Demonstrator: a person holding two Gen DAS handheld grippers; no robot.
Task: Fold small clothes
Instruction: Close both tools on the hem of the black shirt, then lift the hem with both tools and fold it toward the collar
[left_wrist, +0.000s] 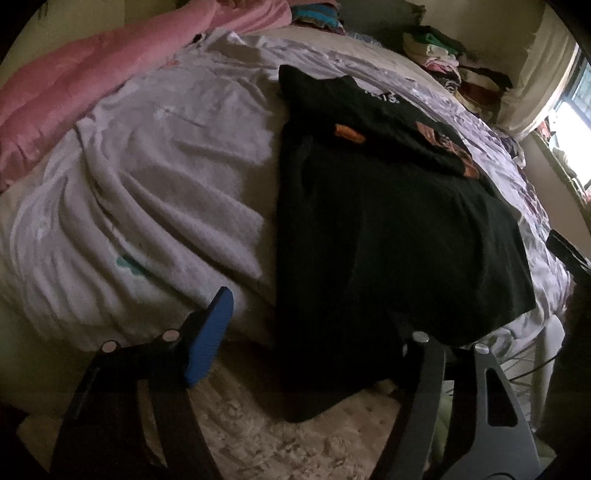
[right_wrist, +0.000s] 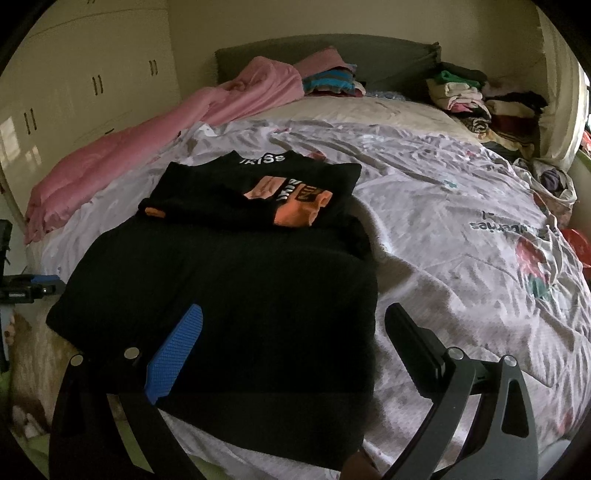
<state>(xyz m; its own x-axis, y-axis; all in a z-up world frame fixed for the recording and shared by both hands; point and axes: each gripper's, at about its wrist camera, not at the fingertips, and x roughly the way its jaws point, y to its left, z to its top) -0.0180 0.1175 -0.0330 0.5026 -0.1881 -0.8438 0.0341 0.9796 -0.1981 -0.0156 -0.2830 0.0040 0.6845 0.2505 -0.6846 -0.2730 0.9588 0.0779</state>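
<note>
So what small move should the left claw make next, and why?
Probably close the left claw on the near hem of the black shirt. The hem hangs over the bed edge between the open jaws, which do not yet pinch it.

Through the left wrist camera we look steeply down from the bed's foot edge, close over the hanging hem of the black garment (left_wrist: 388, 229) and the rug (left_wrist: 258, 424). From the right wrist camera we sit higher, facing up the bed (right_wrist: 424, 221) toward the headboard (right_wrist: 369, 48). Both views share the garment, pink blanket (left_wrist: 74, 85) and clothes piles (right_wrist: 480, 99).
</note>
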